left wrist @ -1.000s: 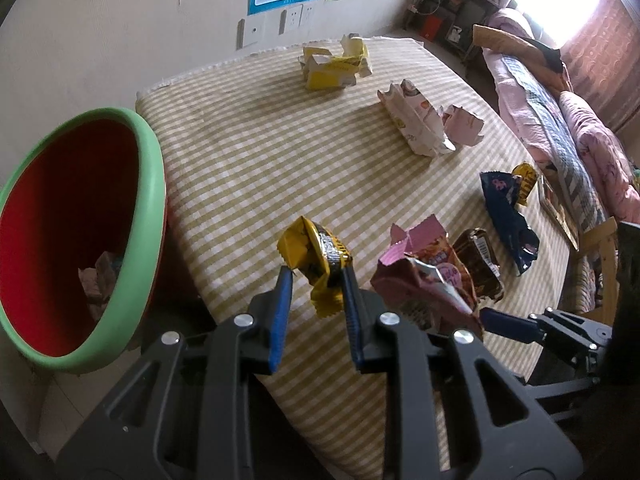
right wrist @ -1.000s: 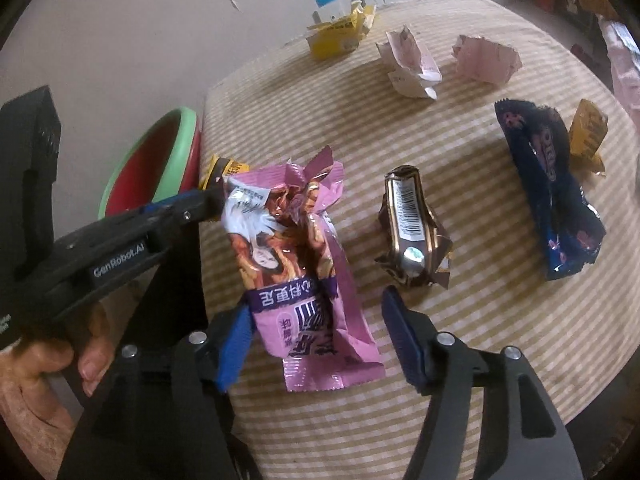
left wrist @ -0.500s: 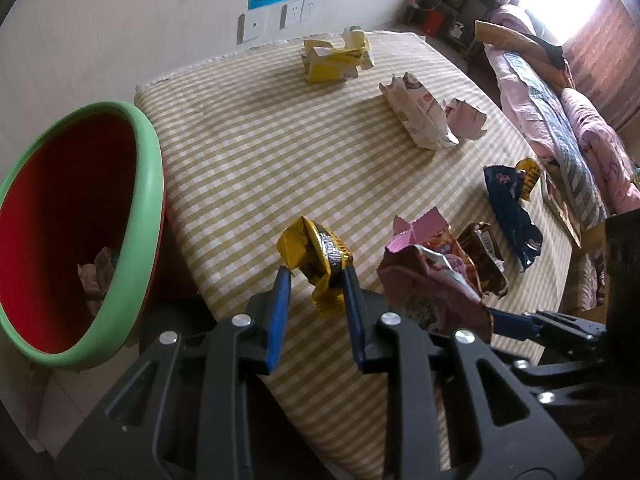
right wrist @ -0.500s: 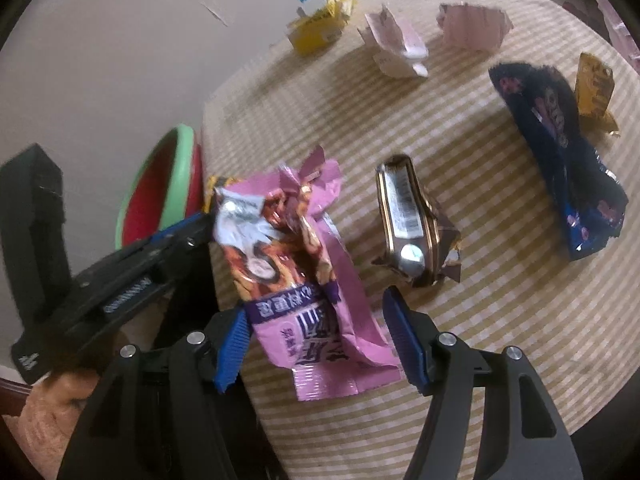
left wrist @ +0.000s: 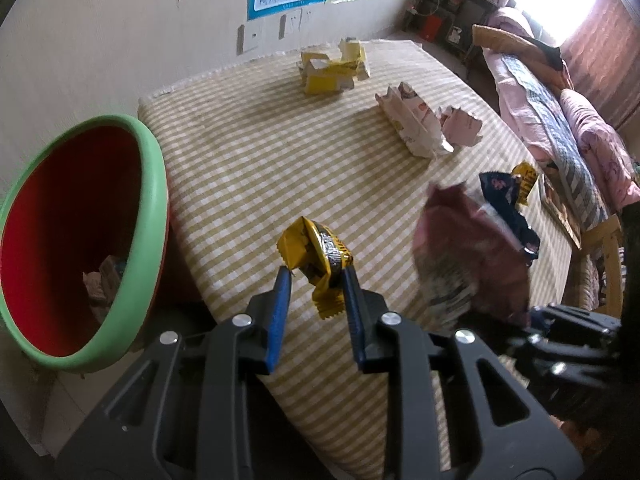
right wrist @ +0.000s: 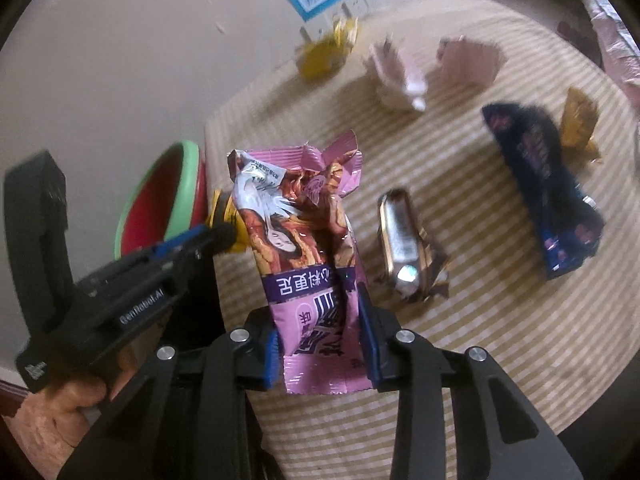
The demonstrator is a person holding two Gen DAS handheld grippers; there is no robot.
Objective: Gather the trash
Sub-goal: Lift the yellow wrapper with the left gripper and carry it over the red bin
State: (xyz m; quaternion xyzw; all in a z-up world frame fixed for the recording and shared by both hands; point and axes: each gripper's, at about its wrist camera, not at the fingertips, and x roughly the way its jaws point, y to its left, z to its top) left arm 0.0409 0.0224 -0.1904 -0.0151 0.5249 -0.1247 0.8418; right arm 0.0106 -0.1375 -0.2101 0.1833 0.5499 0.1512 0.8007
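While two claws grip wrappers [right wrist: 316,264], five more lie tabled.

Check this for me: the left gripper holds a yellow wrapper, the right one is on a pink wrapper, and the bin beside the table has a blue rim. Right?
Not quite: the bin's rim is green, not blue, as the left wrist view shows. The rest stands: the left gripper holds the yellow wrapper, and the right gripper is closing on the pink wrapper.
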